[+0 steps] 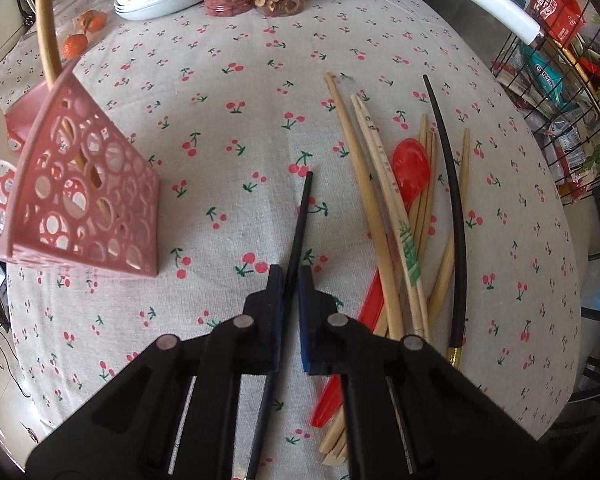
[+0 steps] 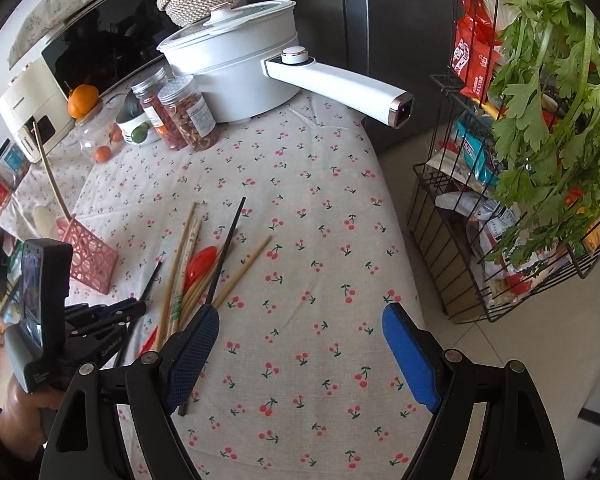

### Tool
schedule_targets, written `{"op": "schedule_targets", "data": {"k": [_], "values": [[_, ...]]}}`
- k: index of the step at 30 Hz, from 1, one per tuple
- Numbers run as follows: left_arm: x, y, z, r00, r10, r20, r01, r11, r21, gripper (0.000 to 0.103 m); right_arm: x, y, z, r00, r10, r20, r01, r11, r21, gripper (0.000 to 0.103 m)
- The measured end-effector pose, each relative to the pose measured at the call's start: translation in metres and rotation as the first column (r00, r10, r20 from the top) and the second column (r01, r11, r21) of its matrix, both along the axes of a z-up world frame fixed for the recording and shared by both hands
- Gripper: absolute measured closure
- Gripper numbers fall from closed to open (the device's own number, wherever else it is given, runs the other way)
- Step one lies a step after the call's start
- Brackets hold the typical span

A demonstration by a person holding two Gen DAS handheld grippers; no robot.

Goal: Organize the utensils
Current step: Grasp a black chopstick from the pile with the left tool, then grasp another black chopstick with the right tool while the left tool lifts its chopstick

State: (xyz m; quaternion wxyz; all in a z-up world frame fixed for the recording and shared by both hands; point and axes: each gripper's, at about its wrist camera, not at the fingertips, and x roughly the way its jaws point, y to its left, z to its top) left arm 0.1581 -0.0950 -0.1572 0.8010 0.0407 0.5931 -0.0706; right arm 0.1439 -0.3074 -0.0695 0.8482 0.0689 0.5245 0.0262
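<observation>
Left wrist: tool [image 1: 290, 280] hides black chopstick's [image 1: 302, 216] middle.

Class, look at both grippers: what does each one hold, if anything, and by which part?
The left gripper is shut on a black chopstick, gripping it partway along the shaft, with the tip pointing forward. The right gripper is open and holds nothing.

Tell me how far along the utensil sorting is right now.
Barely started. One bamboo chopstick stands in the pink holder. The left gripper is shut on a black chopstick. The right gripper is open, holding nothing. Still on the table: bamboo chopsticks, a red spoon and another black chopstick.
</observation>
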Motion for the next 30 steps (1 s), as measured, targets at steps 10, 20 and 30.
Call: {"op": "schedule_targets", "data": {"k": [10,20,30], "values": [[-0.034,0.018,0.046,0.997,-0.025,0.079,0.029,0.998,-0.047,0.097,0.011,0.018,-0.012,0.999,0.017,-0.038,-0.018,1.000,-0.014,0.018],[-0.065,0.048,0.097,0.976,-0.033,0.215,0.071,0.982,-0.172,0.097,0.027,0.046,-0.032,0.995,0.022,-0.100,-0.022,1.000,0.002,0.018],[-0.076,0.063,0.111,0.966,-0.048,0.253,0.105,0.970,-0.220,0.097,0.056,0.059,-0.057,0.993,-0.003,-0.122,0.013,0.997,0.079,0.038]]}}
